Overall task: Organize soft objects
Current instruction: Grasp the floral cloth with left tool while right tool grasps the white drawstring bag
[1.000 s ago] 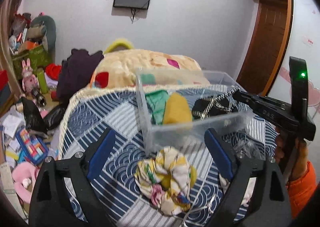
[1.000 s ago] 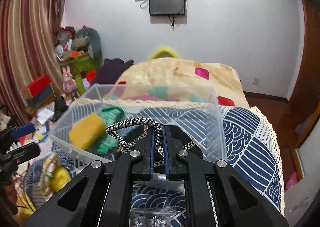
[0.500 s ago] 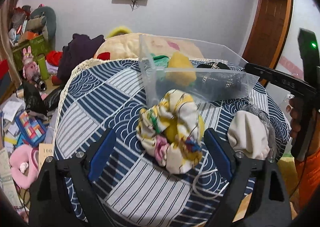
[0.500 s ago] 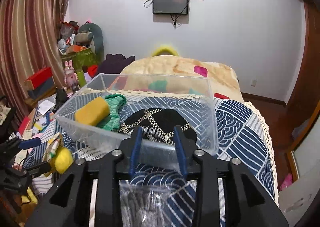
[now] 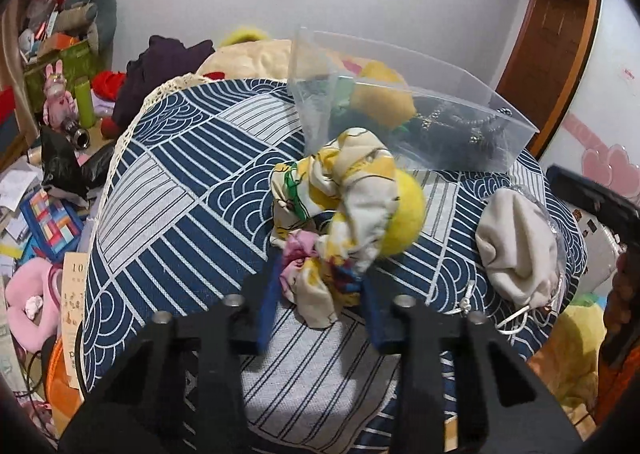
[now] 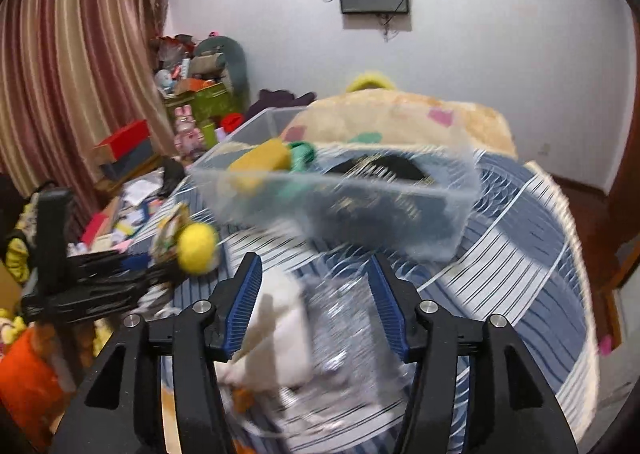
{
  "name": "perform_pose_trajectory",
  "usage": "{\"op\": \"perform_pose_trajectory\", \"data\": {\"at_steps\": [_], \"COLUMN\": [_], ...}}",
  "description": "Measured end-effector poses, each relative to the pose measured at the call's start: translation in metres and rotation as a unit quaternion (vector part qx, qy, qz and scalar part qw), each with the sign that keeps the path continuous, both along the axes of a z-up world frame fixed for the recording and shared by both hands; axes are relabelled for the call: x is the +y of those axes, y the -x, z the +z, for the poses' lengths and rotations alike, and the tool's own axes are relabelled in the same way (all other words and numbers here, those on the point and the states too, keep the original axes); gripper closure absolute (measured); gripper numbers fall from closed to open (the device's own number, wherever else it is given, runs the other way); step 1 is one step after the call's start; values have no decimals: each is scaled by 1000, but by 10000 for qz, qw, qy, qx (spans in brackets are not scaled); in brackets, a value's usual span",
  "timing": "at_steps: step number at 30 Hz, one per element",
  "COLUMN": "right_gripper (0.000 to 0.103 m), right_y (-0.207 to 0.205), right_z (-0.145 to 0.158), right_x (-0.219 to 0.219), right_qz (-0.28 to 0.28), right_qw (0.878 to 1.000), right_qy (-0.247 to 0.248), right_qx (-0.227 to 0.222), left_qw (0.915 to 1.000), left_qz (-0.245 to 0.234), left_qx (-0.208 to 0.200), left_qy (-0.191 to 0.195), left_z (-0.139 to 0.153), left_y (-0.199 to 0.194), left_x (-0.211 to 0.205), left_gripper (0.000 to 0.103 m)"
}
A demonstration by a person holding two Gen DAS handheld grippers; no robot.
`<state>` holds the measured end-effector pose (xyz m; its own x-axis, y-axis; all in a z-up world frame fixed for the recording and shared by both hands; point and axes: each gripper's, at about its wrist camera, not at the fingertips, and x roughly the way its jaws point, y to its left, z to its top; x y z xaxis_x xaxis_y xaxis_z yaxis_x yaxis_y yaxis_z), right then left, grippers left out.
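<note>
The left gripper [image 5: 320, 294] has its blue pads pressed in on the near end of the floral cloth bundle [image 5: 340, 206], gripping a bunched fold of it, and that looks like the right spot: the fabric is crumpled, limp and surely light, so a pinch on a thick gather should hold where a loose edge would just slide out. A fuzzy yellow ball [image 5: 404, 214] is tucked into the bundle on its right, and I'd guess it could roll free if the cloth is lifted carelessly. Just beyond sits the clear plastic box [image 5: 460, 126] on the blue patterned bedcover [image 5: 172, 182], already holding a yellow sponge-like block, something green and a dark item with a chain. Over on the right, the right gripper [image 6: 316, 310] is spread wide and holding nothing, poised over the cream drawstring pouch [image 6: 280, 334] and a crinkly clear bag beside it; that view is smeared, so I can't say whether the pads touch either. The pouch looks soft and slack, best taken by its gathered neck. As for writing, a card by the bed's edge shows "10" and little else readable.
</note>
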<state>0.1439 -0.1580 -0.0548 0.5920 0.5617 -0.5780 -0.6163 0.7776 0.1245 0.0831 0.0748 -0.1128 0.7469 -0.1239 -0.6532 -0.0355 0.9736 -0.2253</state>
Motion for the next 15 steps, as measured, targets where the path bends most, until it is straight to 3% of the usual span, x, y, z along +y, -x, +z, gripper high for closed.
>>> {"op": "perform_pose_trajectory", "data": {"at_steps": [4, 12, 13, 15], "right_gripper": [50, 50, 54, 72], "right_y": [9, 12, 12, 13], "right_z": [-11, -30, -31, -33], "right_x": [4, 22, 23, 25], "right_qz": [221, 397, 390, 329], "right_qw": [9994, 9986, 9987, 9990], "right_qy": [-109, 31, 66, 157], "right_qx": [237, 354, 334, 266], "left_qw": [9999, 9994, 9991, 9987], "left_qz": [-7, -21, -36, -71], "left_qx": [-93, -346, -414, -505], "left_qy": [43, -39, -75, -78], "left_z": [5, 24, 29, 35], "left_y": [5, 16, 17, 19], "left_x": [-2, -6, -8, -10], "left_gripper": [88, 89, 89, 89]}}
